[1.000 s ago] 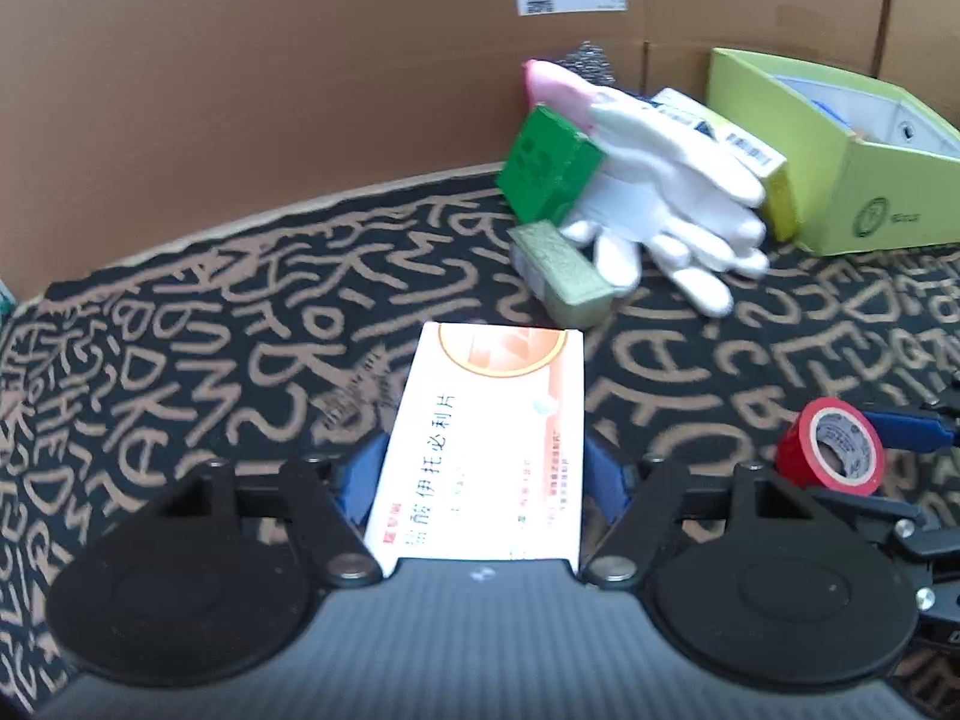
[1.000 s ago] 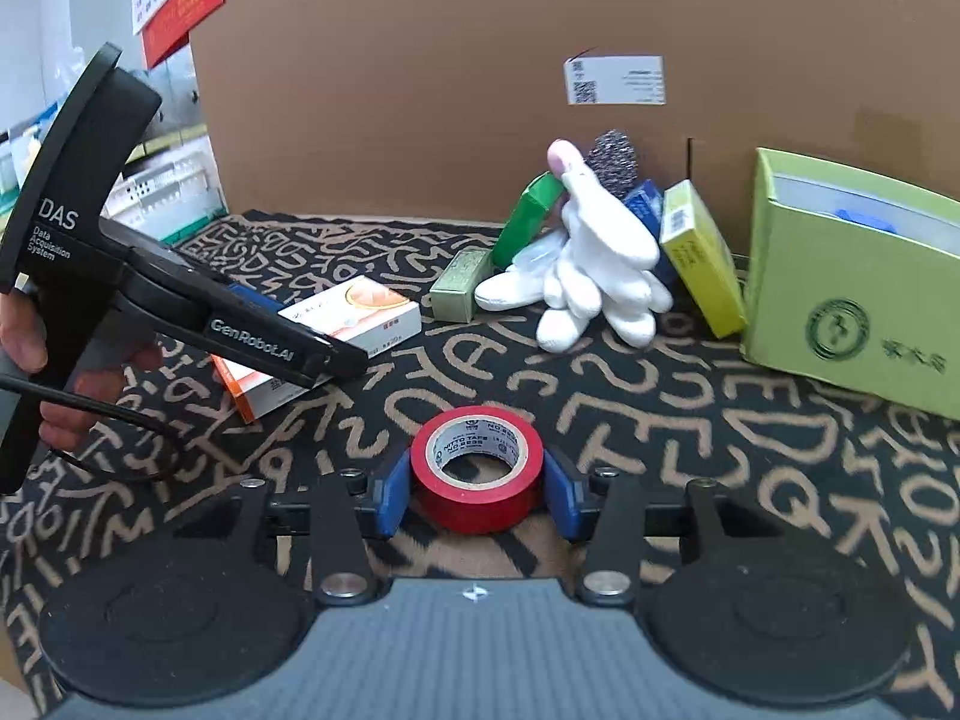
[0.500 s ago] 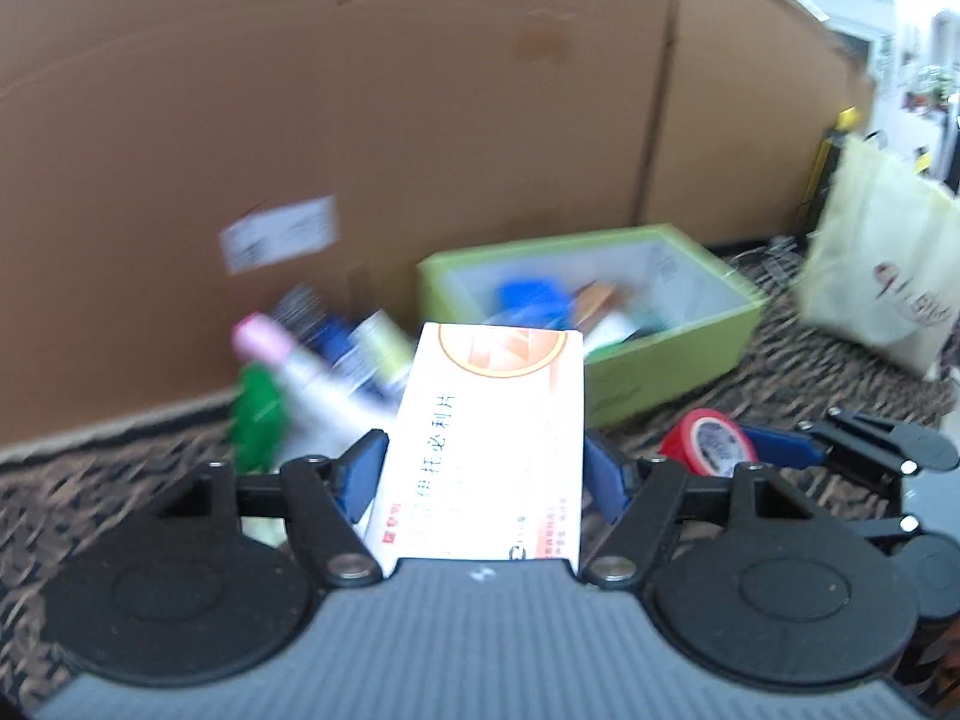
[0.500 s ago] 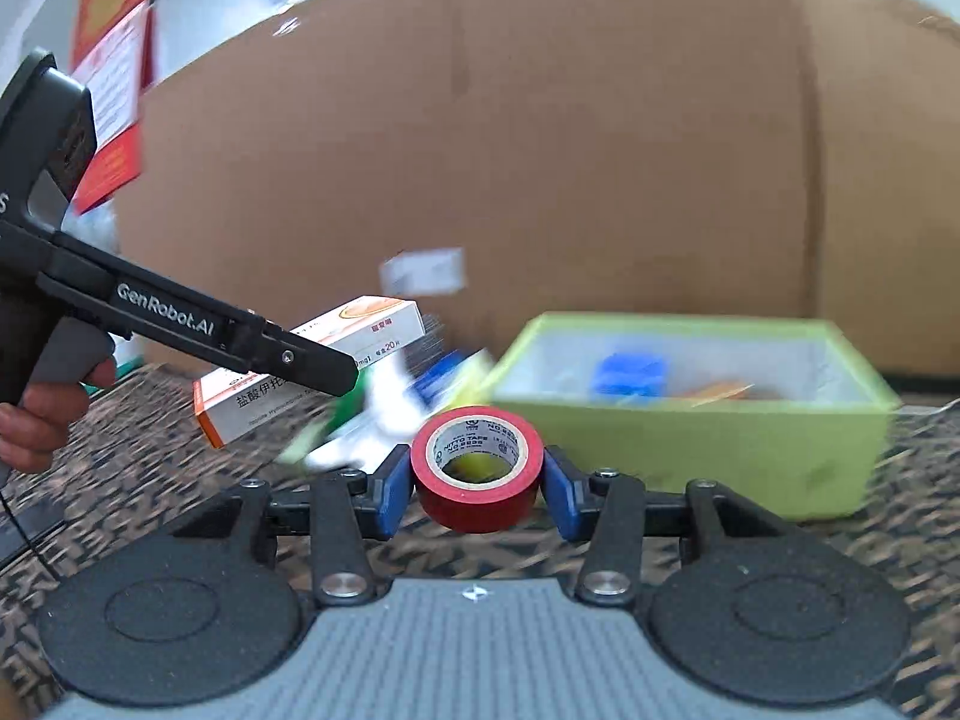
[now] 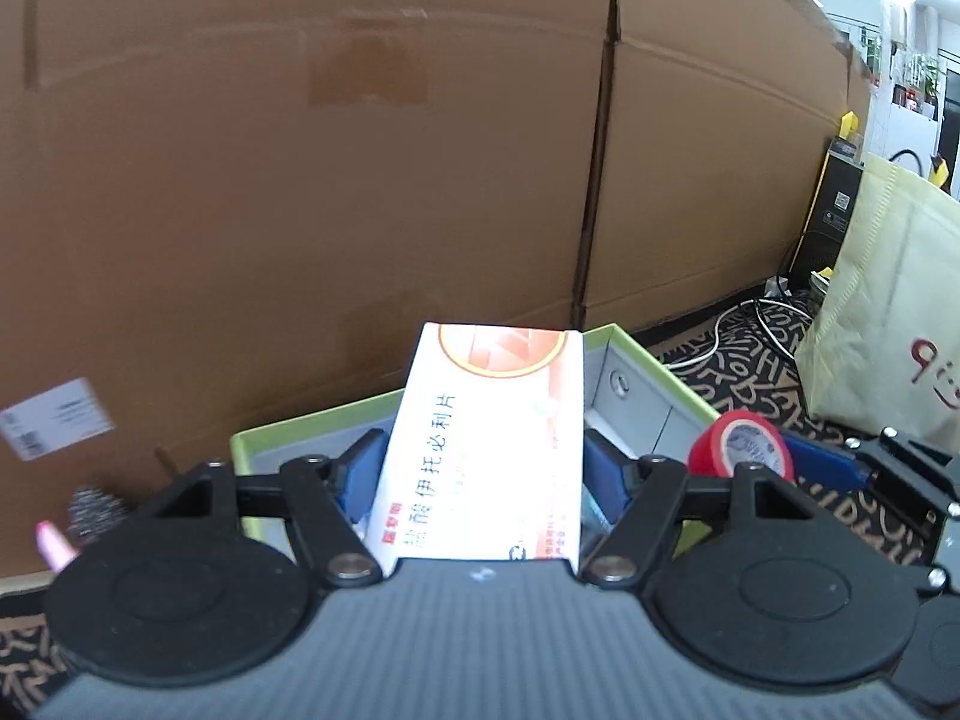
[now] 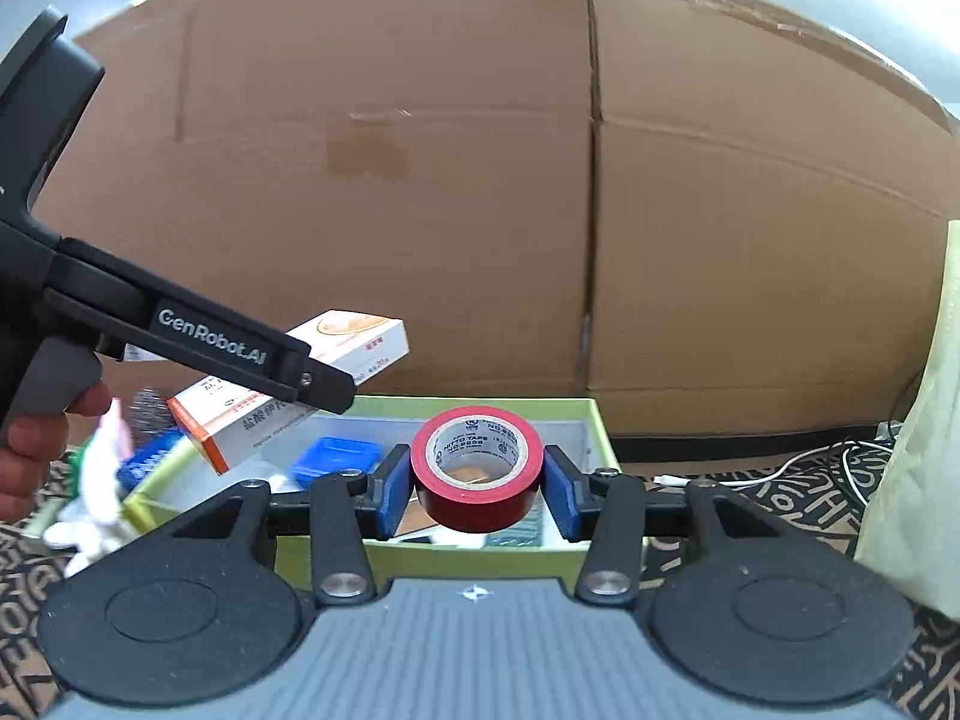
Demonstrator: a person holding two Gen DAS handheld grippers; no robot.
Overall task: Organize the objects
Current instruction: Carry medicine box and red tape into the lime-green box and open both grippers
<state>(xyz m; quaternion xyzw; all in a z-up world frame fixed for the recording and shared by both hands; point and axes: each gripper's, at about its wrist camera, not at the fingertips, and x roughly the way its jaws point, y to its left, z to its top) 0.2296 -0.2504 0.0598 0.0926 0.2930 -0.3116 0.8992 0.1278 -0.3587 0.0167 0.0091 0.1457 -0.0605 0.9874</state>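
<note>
Both jaws loaded, held above the green box.

My left gripper [image 5: 480,474] has its jaws clamped on the long sides of a white and orange medicine carton [image 5: 492,450], which hangs in the air over the left part of the open green box [image 6: 594,420]. My right gripper [image 6: 477,489] has its jaws pressed on both flat sides of a red tape roll [image 6: 477,468], hole facing the camera, above the box's near wall. Inside the box lies a blue tray [image 6: 336,459]; other contents are blurred. A white glove [image 6: 96,498], possibly over small packets, lies left of the box on the patterned tabletop [image 6: 750,498]. A cardboard wall [image 6: 480,180] stands behind, a pale bag [image 5: 888,324] at right.
</note>
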